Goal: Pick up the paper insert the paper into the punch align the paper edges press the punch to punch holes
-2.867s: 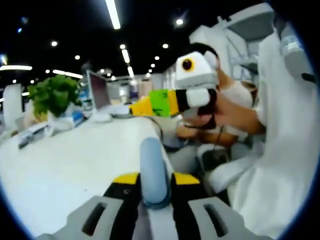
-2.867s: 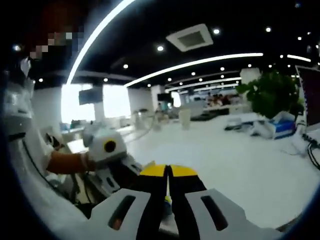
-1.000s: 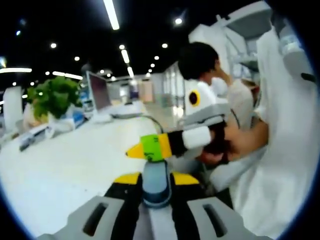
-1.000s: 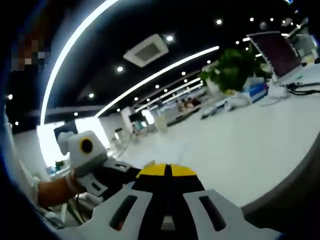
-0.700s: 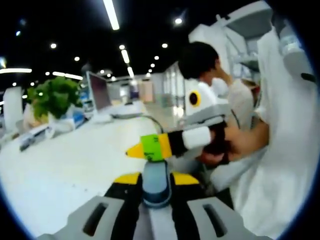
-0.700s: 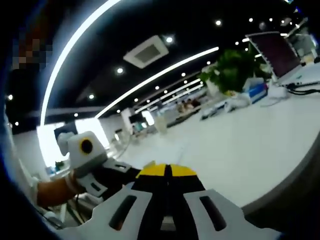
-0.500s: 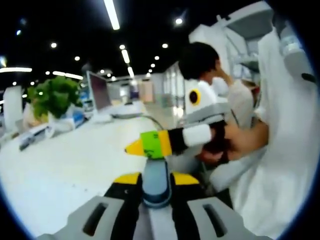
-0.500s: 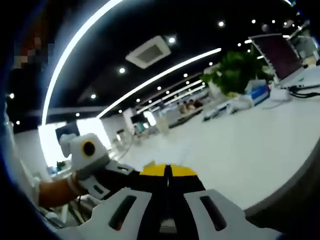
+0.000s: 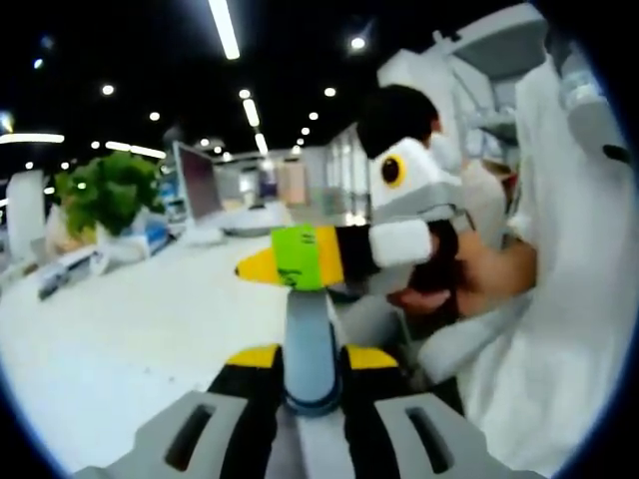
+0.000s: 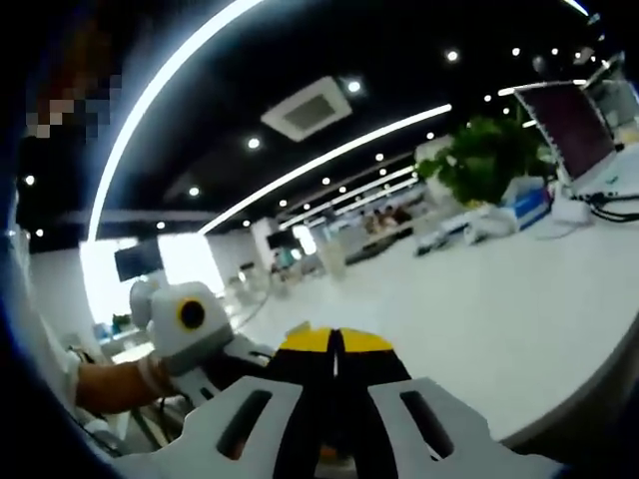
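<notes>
Jaws of the left gripper (image 9: 312, 361) in the left gripper view clamp a pale blue-grey upright piece (image 9: 308, 339), whose identity I cannot tell; it may be the punch's handle. Just above it the right gripper (image 9: 262, 266), entering from the right, holds its yellow-and-green tip level, the person's hand (image 9: 454, 284) behind it. A white table (image 9: 120, 339) carries a potted plant (image 9: 105, 195) and a monitor (image 9: 198, 180) far off. Paper and the punch's body cannot be made out.

Right gripper view: the right gripper's black, yellow-tipped jaws stand pressed together on nothing; the left gripper's body sits low at left.

Judging by this, pressing looks imminent: bring the tip squarely over the piece and push straight down, steadying with the left
</notes>
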`<action>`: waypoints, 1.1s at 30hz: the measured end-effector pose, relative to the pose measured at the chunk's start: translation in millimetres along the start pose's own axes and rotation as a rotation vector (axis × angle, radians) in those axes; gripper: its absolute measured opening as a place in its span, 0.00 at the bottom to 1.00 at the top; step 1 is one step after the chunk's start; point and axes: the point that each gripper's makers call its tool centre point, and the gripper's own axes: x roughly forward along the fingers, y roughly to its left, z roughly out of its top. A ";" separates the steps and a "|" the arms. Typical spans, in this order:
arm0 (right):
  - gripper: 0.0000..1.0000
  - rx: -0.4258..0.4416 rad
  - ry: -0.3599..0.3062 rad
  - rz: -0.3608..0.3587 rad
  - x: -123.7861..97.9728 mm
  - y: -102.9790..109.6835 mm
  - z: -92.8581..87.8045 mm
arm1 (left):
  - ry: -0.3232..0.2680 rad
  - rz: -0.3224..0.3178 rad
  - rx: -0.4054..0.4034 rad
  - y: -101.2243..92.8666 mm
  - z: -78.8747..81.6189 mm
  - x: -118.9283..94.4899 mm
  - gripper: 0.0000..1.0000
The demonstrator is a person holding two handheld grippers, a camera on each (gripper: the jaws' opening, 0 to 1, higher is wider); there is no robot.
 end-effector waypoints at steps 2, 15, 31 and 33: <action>0.04 0.007 -0.003 0.004 1.2 1.6 1.7 | 0.000 0.000 0.000 0.0 0.0 -0.2 0.25; 0.05 0.004 0.001 0.014 3.8 1.4 3.4 | -0.003 0.000 -0.009 -0.2 0.2 -0.6 0.26; 0.22 -0.089 -0.007 0.092 -6.3 -14.0 34.8 | -0.015 0.014 -0.020 2.7 1.9 -1.4 0.37; 0.22 -0.083 0.010 0.092 -9.9 -24.0 36.1 | -0.015 0.016 -0.021 3.1 1.8 -1.4 0.37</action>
